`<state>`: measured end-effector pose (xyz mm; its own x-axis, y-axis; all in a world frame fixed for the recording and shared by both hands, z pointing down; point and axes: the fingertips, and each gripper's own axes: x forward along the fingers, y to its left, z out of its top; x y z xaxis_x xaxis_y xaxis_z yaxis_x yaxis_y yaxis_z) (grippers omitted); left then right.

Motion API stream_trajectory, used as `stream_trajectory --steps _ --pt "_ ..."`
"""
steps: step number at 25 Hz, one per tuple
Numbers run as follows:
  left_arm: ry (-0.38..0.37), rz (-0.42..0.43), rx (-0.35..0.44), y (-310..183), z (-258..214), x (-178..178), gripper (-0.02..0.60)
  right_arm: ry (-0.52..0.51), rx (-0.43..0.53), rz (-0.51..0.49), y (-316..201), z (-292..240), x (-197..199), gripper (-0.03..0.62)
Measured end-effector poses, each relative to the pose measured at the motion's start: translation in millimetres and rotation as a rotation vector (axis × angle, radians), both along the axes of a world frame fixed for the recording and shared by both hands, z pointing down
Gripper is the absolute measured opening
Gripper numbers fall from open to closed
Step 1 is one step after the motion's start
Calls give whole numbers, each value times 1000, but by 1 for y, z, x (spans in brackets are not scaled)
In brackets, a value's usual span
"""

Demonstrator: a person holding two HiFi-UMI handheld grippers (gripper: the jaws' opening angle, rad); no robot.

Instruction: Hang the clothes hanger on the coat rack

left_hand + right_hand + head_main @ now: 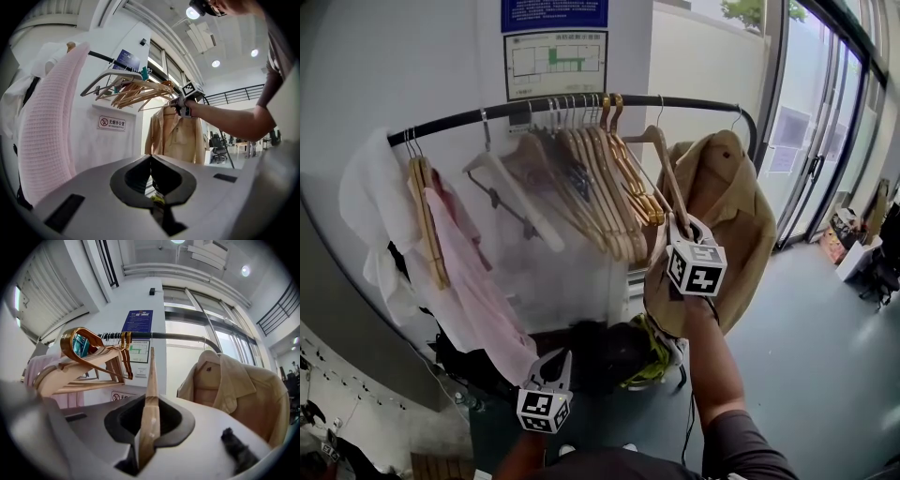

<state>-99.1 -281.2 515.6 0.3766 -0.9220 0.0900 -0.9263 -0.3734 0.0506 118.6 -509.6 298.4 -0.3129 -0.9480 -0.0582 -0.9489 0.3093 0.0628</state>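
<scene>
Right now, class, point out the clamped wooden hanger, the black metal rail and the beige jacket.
Light wooden clothes hanger (152,376), right gripper view, its arm.
Black metal rail (441,124), head view, left stretch.
Beige jacket (731,202), head view, chest.

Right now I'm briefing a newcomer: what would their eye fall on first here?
The right gripper, high at centre-right, clamps a wooden hanger whose hook reaches the black rail. Beside it hangs a tan jacket; a pink garment droops at the left.
</scene>
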Motion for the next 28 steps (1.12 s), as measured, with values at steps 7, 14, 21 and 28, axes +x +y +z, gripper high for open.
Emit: stream_trajectory --steps 7,14,21,28 --pt "-4 19 -2 4 -1 8 9 19 61 22 29 3 4 50" --pt "-8 47 21 -5 -13 13 9 -10 19 -8 77 61 4 80" --pt "119 98 13 -18 -30 15 9 -63 8 38 147 122 2 30" --pt "14 98 50 -24 -28 21 9 40 -26 88 174 174 5 14"
